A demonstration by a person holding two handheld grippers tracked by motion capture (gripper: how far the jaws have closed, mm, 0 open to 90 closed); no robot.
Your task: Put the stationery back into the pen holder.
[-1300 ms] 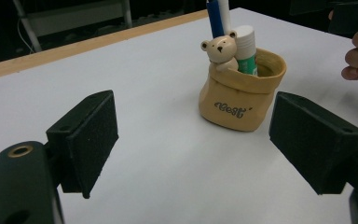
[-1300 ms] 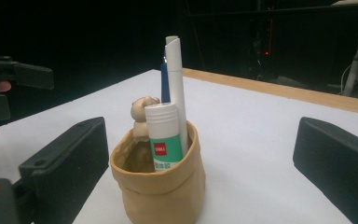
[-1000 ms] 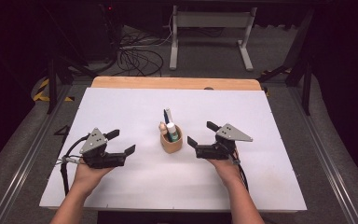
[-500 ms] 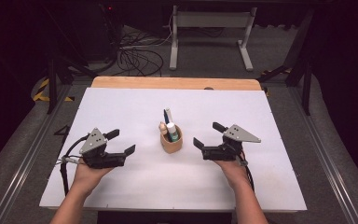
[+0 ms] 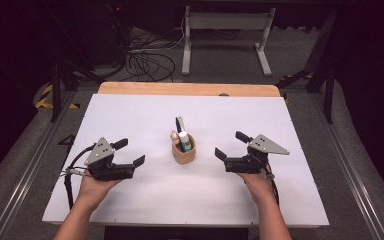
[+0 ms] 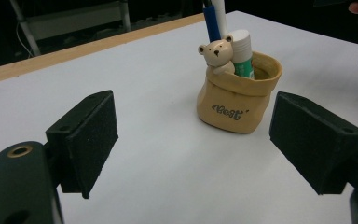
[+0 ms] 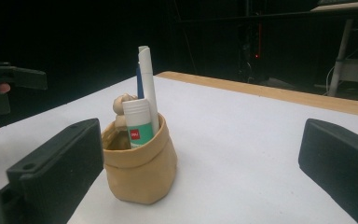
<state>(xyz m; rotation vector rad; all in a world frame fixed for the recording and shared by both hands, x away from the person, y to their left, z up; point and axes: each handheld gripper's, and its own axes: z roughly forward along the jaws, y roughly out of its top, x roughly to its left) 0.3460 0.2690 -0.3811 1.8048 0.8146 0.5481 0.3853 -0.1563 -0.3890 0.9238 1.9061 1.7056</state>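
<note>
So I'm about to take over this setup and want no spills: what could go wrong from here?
1. The pen holder is small, stands free on the white table, and carries tall pens above its rim; a sideways knock from either open gripper could probably tip it.
2. The glue stick sits close against the pens, so jaws closing on one item may catch its neighbour.
3. The left gripper and right gripper flank the holder; reaching together, they might collide.
</note>
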